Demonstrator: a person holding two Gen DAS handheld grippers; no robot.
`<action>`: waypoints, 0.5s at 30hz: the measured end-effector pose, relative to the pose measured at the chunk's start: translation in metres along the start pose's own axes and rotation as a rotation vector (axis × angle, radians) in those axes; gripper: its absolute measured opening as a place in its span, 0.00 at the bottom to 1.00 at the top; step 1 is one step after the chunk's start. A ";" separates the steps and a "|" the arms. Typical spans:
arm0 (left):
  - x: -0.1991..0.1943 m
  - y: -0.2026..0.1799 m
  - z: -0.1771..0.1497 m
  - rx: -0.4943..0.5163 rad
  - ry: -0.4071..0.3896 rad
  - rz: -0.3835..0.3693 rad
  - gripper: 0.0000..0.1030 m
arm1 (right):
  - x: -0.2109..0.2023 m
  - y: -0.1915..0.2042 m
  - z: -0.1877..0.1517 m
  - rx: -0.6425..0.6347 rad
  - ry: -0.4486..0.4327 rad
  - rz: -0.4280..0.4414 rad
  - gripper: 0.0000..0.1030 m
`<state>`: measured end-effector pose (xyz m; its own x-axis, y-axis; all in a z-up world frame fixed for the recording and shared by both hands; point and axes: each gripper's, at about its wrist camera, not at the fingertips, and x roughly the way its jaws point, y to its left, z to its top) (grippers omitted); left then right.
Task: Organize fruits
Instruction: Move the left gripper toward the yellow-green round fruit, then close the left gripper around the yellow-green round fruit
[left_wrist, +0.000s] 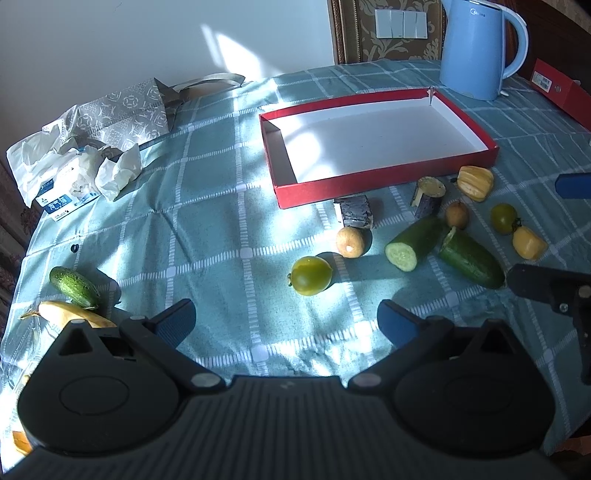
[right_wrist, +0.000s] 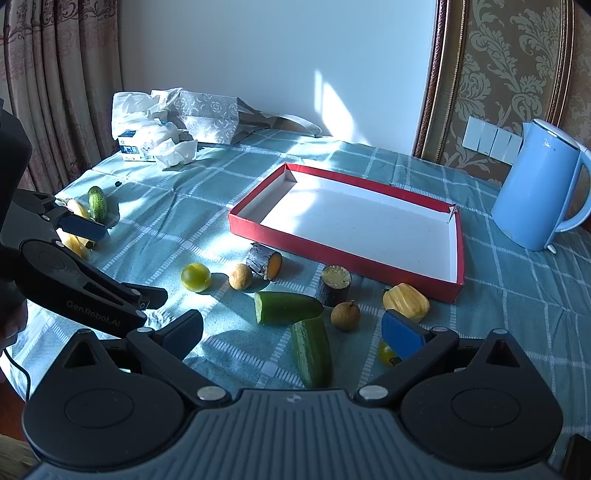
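Fruit pieces (right_wrist: 288, 306) loose beside the red tray (right_wrist: 343, 254), left gripper (left_wrist: 286, 325) and right gripper (right_wrist: 291, 328) both spread wide, holding nothing.

The right gripper (right_wrist: 291, 330) hovers, jaws spread, above a cucumber half (right_wrist: 311, 350) near the tablecloth's (right_wrist: 517, 295) front edge.

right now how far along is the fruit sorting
Nothing looks done: the red box holds no fruit. Nothing is in hand; the left gripper and right gripper are open. Left: everything, such as the green tomato and cucumber halves.
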<state>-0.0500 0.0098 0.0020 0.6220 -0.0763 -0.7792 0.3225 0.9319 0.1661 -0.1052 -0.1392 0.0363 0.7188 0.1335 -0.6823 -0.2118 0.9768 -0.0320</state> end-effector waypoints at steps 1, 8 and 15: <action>0.000 0.000 0.000 -0.003 0.001 -0.001 1.00 | 0.000 0.000 0.000 0.000 0.000 0.000 1.00; 0.002 0.000 0.001 -0.008 0.006 0.000 1.00 | 0.000 -0.001 0.000 0.001 0.000 0.000 1.00; 0.009 0.000 0.003 -0.019 0.019 -0.008 1.00 | 0.001 -0.008 -0.001 0.012 0.001 -0.032 1.00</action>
<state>-0.0417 0.0082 -0.0033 0.6059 -0.0768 -0.7918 0.3137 0.9378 0.1491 -0.1031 -0.1467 0.0354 0.7244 0.1019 -0.6818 -0.1806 0.9825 -0.0450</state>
